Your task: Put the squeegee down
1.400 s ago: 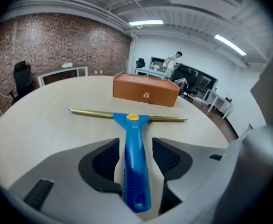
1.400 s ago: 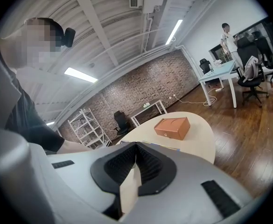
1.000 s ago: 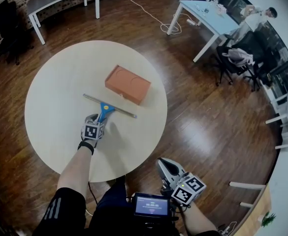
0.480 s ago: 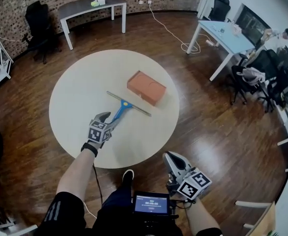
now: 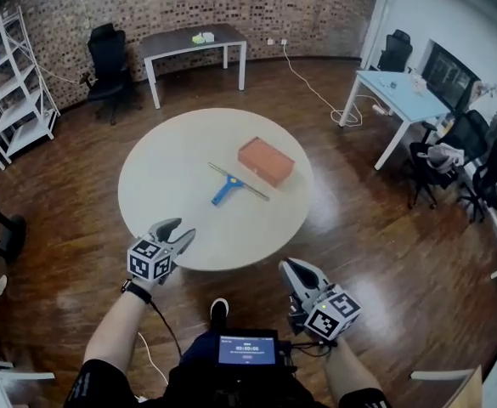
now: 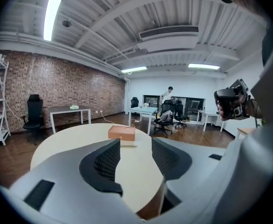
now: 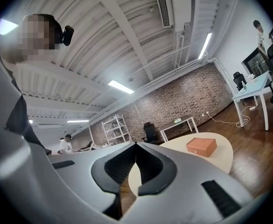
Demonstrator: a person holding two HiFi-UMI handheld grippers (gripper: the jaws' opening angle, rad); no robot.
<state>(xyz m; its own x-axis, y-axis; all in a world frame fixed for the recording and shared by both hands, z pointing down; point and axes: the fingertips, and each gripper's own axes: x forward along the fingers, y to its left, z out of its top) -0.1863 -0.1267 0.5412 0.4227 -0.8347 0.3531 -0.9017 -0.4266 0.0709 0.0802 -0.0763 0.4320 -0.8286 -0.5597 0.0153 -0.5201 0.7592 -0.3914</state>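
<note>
The squeegee (image 5: 234,185) lies flat near the middle of the round pale counter (image 5: 172,185), and neither pair of tongs is touching it. Its blue handle points toward the near left. Its long thin blade runs from far left to near right, just beside the near side of an orange box (image 5: 266,161). We cannot tell whether blade and box touch.

Our left tongs (image 5: 178,229) hang at the counter's near-left rim, well apart from the squeegee. In the left gripper view their two dark pads stand wide apart with nothing between them. Only the bare counter top (image 6: 71,139) shows through the gap, with the orange box (image 6: 122,133) beyond it.

Our right tongs (image 5: 290,269) are off the counter on the near right, over the wooden floor (image 5: 375,228). In the right gripper view their tips meet at the top and grip nothing. The counter (image 7: 220,160) and the box (image 7: 201,146) lie off to their right.

A small lit screen (image 5: 246,349) sits at the near edge of the head view, between our arms. Farther off we see a grey desk (image 5: 193,41) and a black chair (image 5: 105,49) by the brick wall. White shelving (image 5: 14,83) stands at the left and a light blue desk (image 5: 397,92) at the right.
</note>
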